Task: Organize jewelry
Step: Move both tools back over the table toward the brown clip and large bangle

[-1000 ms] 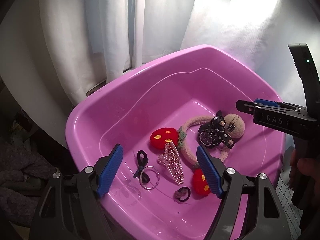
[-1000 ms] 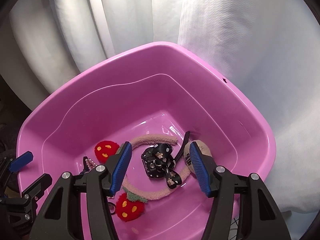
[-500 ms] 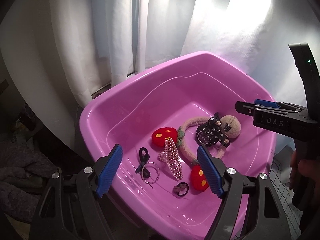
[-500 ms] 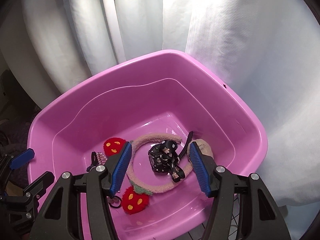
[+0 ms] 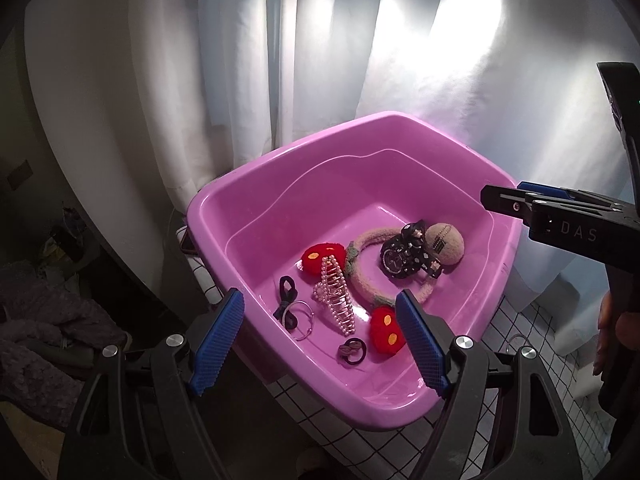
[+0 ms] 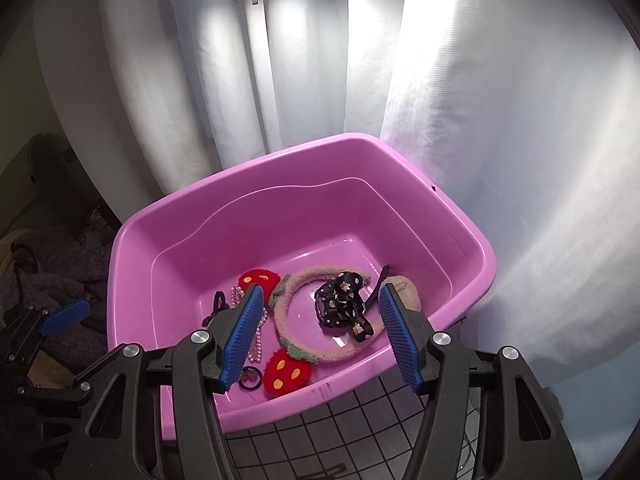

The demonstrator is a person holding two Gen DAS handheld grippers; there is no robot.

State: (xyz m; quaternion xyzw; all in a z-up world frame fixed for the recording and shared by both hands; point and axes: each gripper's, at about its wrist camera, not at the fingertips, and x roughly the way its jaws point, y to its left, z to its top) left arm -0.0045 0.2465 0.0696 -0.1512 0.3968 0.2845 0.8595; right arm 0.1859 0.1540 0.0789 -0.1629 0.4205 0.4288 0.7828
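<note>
- Pulled back and up from the pink tub [image 5: 280, 216] since a second ago, both grippers.
- Left gripper [image 5: 320, 340] and right gripper [image 6: 320, 336]: fingers apart, empty.
- Jewelry (watch [image 6: 338, 304], pearl clip [image 5: 334, 300]) lying inside the tub.
- Likely between picks; next, reaching down for one piece.

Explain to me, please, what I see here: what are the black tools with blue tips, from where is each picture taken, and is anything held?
There is no machine. A person holds a hand tool in each hand, and each tool has two fingers with blue pads. A small camera on each tool looks forward along its fingers, so one picture comes from the left gripper and the other from the right gripper. Both look down into a pink tub on a tiled surface. In the tub lie a fuzzy headband with red strawberries, a pearl hair claw, a black watch, a thin ring and small dark hair ties. Both grippers are open and hold nothing.
</note>
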